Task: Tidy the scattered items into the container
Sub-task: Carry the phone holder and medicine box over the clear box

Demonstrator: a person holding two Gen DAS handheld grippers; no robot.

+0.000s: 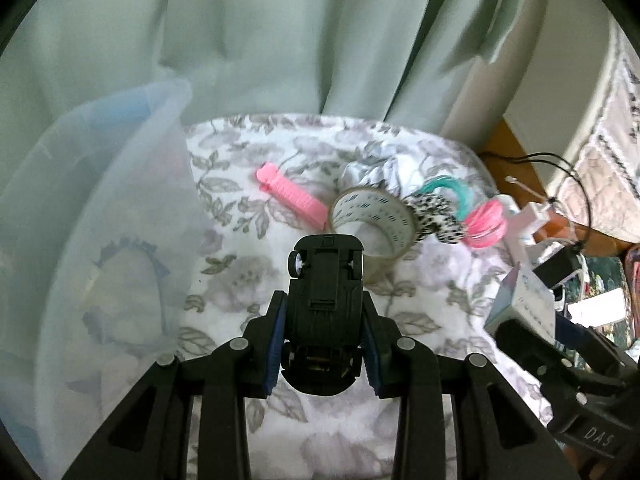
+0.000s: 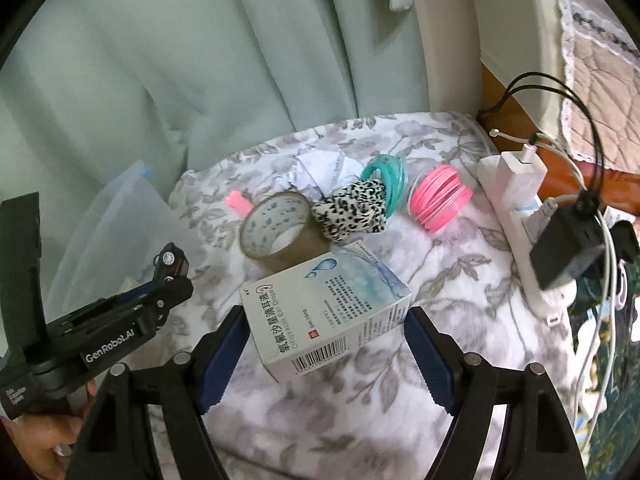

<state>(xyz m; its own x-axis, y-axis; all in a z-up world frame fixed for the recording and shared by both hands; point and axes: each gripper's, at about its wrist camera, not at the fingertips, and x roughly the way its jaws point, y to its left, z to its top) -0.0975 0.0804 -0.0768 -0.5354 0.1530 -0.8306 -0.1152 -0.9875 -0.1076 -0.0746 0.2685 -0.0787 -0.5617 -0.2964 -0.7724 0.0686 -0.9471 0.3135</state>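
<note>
Floral cloth (image 1: 224,292), clear bin (image 1: 120,216) — blurred contents, left fingers (image 1: 276,344) grasping toy car (image 1: 324,304), right fingers (image 2: 224,344) grasping box (image 2: 324,312).

Soft, even daylight is filling both views, casting only faint shadows. Fisheye distortion is bending the curtain (image 1: 280,40) and darkening all 4 corners. The left wrist view is smearing with motion blur (worst at the translucent container (image 1: 100,200)); the right is staying sharper.

My left claw (image 1: 324,344) grips a black toy car (image 1: 322,292); my right claw's (image 2: 326,344) box (image 2: 328,312) is white and aqua. Grey-floral cloth (image 2: 440,280), pink clip (image 1: 290,196), leopard-print scrunchie (image 2: 352,210).
</note>
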